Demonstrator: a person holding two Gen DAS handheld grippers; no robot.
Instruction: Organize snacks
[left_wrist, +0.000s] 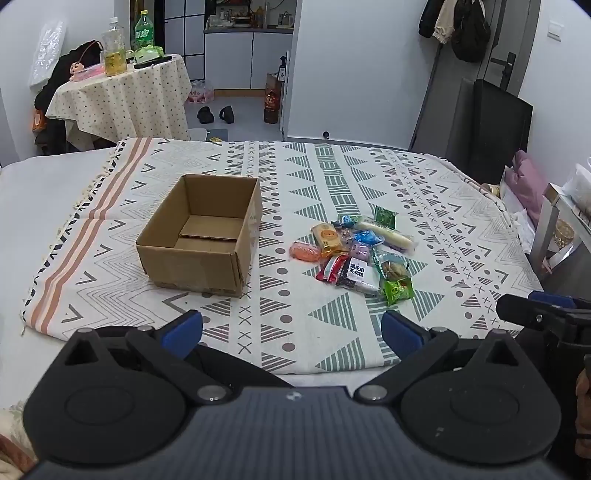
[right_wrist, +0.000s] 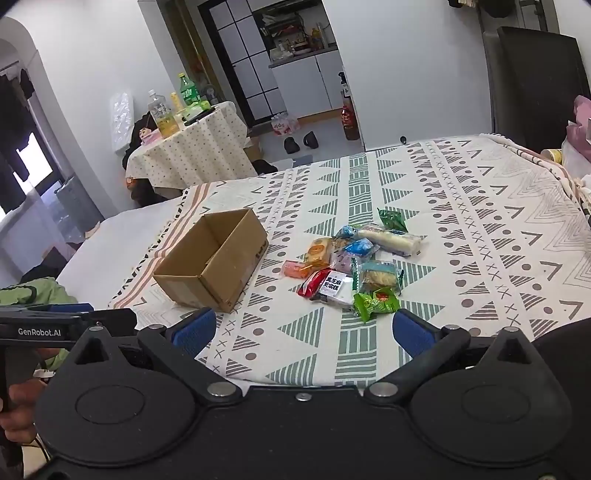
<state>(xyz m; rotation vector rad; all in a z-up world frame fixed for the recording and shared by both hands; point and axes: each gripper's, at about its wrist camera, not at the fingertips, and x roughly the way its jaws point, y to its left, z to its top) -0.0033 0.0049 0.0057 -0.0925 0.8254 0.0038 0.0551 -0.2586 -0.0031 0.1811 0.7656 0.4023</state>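
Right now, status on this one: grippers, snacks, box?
Left gripper open, empty. Right gripper open, empty. Snack pile loose on the patterned cloth, right of the empty cardboard box. Nothing blocking.

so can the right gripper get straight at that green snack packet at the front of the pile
Probably yes: the right gripper is open and empty, and only bare cloth lies between it and the green packet, the pile's nearest item.

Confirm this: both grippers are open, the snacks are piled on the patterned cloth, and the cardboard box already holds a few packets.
Not quite: the cardboard box is empty, as the left wrist view shows. The rest is right.
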